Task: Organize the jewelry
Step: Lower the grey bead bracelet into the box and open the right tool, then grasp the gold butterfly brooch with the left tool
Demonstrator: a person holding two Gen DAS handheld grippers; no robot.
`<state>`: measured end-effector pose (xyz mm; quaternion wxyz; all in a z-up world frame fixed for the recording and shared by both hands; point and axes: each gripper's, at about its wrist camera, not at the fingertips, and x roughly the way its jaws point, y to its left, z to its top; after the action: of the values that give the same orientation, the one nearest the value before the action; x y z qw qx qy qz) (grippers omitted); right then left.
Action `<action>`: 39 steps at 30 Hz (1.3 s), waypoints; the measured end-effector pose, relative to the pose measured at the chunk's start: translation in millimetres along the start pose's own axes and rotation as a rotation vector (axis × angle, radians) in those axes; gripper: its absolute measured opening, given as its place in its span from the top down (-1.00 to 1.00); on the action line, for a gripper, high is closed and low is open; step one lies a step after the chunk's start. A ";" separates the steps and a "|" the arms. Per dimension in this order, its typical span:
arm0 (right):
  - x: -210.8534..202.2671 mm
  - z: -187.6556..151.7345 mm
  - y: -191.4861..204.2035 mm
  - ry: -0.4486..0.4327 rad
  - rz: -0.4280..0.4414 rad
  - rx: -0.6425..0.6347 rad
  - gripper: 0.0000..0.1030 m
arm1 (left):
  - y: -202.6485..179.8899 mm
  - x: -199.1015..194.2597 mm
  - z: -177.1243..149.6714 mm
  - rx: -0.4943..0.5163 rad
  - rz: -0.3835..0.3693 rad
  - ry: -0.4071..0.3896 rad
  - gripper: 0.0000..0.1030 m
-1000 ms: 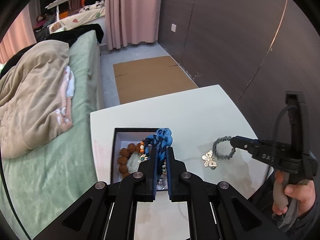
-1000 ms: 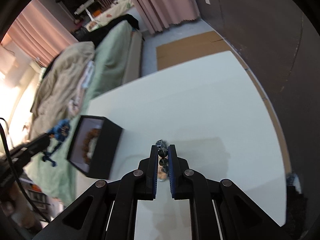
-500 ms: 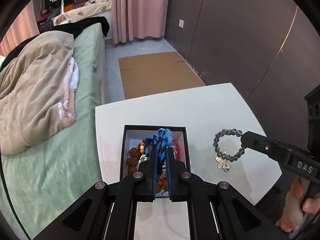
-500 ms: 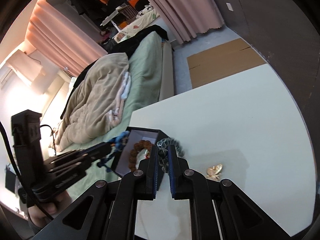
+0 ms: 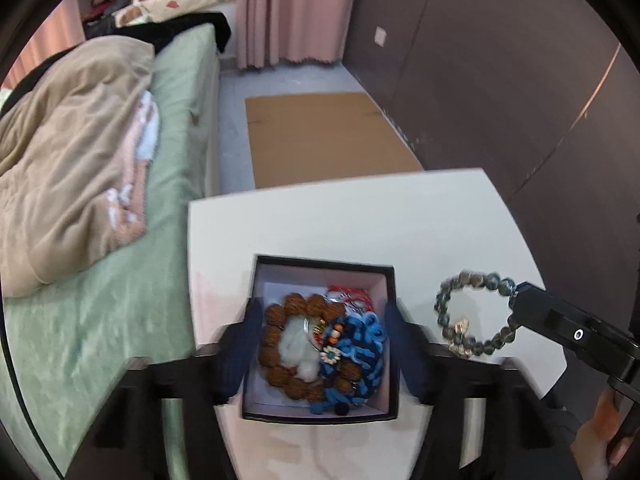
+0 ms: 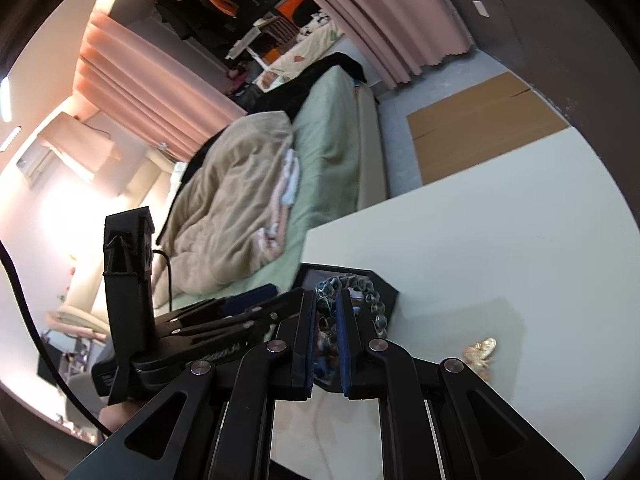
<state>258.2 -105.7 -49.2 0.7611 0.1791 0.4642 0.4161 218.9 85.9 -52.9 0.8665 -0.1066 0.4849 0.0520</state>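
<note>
Right tool (image 6: 325, 320) grips bead bracelet (image 6: 325, 296) beside box (image 6: 384, 286).

Both claws are matte black with blue pads on the fingers (image 6: 343, 344) and round silver screws at the linkage joints. The left claw (image 6: 256, 300) carries a black camera housing with a black cable; the right claw (image 5: 516, 308) shows a small white ring marking.

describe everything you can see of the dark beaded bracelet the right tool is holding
The dark beaded bracelet is a loop of round grey-green beads that look like polished stone, with a small gold butterfly charm on its lower side. The right tool is shut on one bead at the loop's far right, so the ring hangs open and roughly flat to the camera. It is held above the white table, just right of the black box, not yet inside it. Nothing else visibly touches it.
</note>
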 end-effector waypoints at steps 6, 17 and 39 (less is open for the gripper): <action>11.1 -0.5 15.5 0.002 0.082 -0.009 0.79 | 19.4 -18.5 0.2 -0.030 0.000 -0.022 -0.37; 53.1 4.8 37.2 0.073 0.114 0.000 -0.20 | 40.3 -54.2 -7.6 -0.048 0.036 -0.055 -0.37; -41.0 -0.2 -32.9 0.009 -0.123 0.045 -0.78 | -19.8 -43.6 -14.0 0.047 -0.036 -0.023 -0.37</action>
<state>264.4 -157.9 -48.1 0.7790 0.1655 0.4869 0.3587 188.3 64.0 -20.2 0.8751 -0.0942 0.4740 0.0262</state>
